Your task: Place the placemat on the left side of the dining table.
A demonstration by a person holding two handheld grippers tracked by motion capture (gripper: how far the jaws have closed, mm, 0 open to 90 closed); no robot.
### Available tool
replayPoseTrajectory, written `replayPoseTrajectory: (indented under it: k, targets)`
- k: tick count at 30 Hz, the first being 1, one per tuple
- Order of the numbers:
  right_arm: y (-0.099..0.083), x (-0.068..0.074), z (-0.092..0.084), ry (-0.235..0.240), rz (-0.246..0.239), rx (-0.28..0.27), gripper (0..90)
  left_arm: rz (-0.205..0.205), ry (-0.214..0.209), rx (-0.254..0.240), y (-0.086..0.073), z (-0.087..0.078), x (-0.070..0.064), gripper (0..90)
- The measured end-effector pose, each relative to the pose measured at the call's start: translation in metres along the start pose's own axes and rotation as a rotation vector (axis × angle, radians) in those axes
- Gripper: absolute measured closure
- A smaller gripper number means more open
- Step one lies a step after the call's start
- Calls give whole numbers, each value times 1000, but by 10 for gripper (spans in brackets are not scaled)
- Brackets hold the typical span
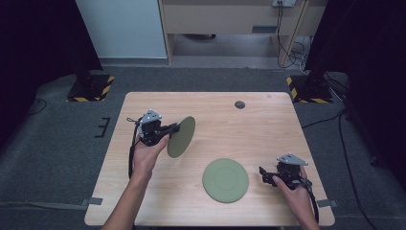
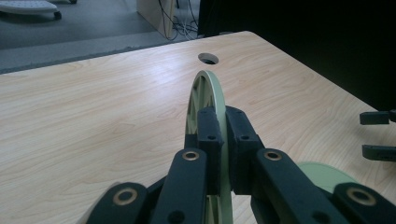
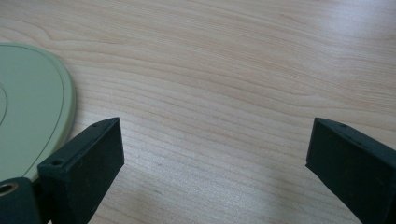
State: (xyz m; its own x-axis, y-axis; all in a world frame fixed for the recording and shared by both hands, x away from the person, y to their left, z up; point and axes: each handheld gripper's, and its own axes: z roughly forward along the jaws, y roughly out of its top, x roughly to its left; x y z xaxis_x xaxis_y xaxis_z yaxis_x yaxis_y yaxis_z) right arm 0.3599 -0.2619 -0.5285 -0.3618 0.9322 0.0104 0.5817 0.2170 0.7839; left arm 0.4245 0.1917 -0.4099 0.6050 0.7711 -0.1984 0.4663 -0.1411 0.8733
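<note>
The left gripper [image 1: 173,128] is pinching one green plate [image 1: 181,136] by its rim, holding it on edge above the tabletop [image 1: 268,129]; the right gripper [image 1: 265,175] is waiting wide open and empty just beside the second plate [image 1: 225,180], lying flat.

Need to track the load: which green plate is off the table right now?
The plate clamped on edge in the left gripper. The other plate lies flat near the open right gripper.
</note>
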Motion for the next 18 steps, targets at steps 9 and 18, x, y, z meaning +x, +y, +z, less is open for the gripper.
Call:
replayPoseTrajectory:
  k: [9,18]
  targets:
    - [-1,-2,2,-13,8,17,45,-5,17,-4,-1,-8,8,855]
    - [-1,-2,2,-13,6,19,46,-10,40,-9,-1,-17,17,855]
